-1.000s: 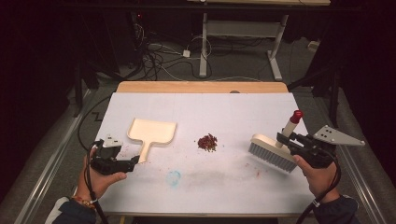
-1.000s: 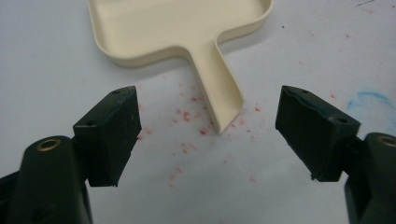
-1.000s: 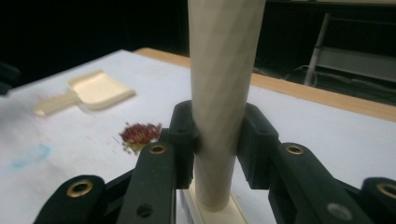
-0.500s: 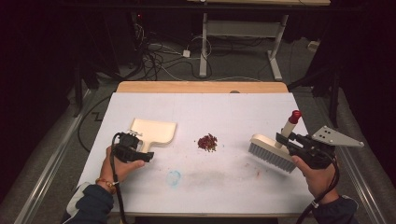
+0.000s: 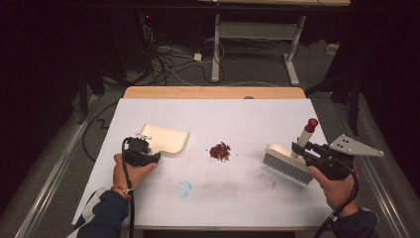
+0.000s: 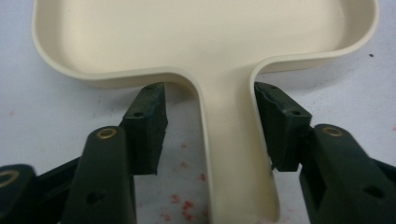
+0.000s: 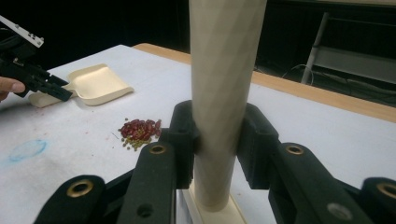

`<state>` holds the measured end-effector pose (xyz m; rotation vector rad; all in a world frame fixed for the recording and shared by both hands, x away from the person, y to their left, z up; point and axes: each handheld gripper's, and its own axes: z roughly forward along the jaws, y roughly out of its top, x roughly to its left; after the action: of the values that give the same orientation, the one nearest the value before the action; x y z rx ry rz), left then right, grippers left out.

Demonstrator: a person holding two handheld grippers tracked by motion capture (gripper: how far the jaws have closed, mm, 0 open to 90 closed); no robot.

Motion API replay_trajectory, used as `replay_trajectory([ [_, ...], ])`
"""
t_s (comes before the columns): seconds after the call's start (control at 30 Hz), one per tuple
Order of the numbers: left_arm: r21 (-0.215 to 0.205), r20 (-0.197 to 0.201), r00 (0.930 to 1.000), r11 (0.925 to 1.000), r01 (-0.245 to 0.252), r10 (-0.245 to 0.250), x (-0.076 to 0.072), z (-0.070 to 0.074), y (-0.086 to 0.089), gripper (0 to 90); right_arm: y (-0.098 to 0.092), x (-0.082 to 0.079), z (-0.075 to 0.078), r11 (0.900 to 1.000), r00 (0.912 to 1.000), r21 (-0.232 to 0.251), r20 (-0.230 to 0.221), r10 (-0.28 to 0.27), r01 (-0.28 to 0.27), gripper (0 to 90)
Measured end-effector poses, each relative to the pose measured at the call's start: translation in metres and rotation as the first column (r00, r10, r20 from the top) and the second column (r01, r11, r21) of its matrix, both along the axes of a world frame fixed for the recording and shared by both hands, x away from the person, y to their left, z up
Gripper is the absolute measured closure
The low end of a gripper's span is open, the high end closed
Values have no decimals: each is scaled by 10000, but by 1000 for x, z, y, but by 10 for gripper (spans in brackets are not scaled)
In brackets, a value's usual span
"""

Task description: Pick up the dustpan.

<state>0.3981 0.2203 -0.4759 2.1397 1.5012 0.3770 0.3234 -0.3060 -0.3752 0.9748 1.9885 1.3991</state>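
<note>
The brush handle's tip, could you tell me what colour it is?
Red, on the brush handle's tip; clearest in the high view.

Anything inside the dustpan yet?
No. The dustpan tray looks bare in the left gripper view; the beans sit in a pile on the table, apart from it. Its handle end is out of frame below.

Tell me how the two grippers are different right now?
The left gripper is open, its jaws either side of the dustpan handle, not squeezing. The right gripper is shut on the brush handle. The dustpan lies flat; the brush handle stands up. Both grippers are black and hand-held.
</note>
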Motion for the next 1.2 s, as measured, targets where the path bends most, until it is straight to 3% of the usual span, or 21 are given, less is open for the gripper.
replay_trajectory([
  [0.17, 321, -58, 9990, 9984, 456, -454, 2, 2, -5, 635, 2, 0, 0, 10000, 10000, -21, -39, 69, -69, 705],
  [0.5, 361, -101, 9966, 9960, 820, -817, 4, 4, -3, 641, 2, 0, -1, 9999, 9999, -25, -54, 130, -130, 705],
  [0.53, 593, -15, 9963, 9945, 861, -861, 4, 6, -3, 641, 2, 0, -1, 9999, 9999, -12, -68, 134, -134, 705],
  [1.2, 704, 752, 9820, 9833, 1681, -1733, -10, 37, 8, 642, 0, 1, -1, 9999, 10000, -40, -13, 93, -94, 705],
])
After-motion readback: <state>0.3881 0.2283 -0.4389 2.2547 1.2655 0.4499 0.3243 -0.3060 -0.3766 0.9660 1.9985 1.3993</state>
